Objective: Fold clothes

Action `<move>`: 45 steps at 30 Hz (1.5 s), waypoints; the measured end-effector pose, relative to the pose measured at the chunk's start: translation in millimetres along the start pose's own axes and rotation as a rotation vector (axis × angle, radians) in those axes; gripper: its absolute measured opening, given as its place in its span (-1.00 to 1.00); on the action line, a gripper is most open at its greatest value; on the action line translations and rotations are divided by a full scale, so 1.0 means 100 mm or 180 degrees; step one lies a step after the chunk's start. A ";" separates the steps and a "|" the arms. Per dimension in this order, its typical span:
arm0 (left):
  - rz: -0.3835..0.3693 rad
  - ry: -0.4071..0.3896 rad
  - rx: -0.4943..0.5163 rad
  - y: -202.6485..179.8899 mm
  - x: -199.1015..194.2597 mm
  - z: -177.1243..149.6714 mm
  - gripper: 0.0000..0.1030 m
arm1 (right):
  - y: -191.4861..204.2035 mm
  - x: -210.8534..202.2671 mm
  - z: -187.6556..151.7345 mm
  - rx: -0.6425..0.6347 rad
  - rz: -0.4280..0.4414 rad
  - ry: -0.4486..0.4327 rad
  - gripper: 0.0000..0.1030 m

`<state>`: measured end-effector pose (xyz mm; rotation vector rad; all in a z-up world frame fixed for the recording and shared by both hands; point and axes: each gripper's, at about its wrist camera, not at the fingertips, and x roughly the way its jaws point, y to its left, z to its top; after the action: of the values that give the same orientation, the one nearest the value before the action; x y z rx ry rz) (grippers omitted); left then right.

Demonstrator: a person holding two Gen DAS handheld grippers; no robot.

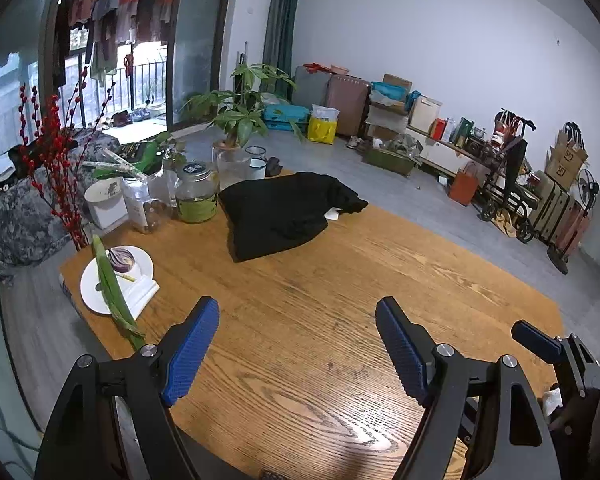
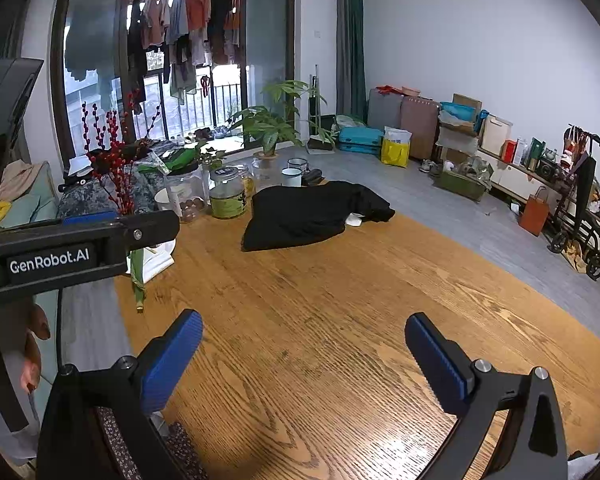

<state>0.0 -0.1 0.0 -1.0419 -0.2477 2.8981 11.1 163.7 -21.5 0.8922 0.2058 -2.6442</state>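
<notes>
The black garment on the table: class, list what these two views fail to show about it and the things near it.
- Black garment: both views; bunched up, so its type and sleeves are hidden in its own folds.
- White tag: too small to read in either view.
- White plate: right wrist view; the left hand-held gripper hides it.
- Jar label: print too small.
</notes>
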 end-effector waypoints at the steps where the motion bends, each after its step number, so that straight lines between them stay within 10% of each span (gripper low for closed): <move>1: -0.0008 0.0002 -0.0004 0.01 0.00 0.00 0.57 | 0.00 0.00 0.00 0.0006 0.0005 0.0017 1.00; 45: 0.0016 0.0177 -0.0248 0.35 0.39 0.02 0.57 | -0.09 0.21 -0.07 -0.0001 -0.0119 0.0228 1.00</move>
<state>-31.0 -31.1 -29.4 -1.1343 -0.3586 2.8801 -3.9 168.0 -40.0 0.9933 0.2428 -2.6484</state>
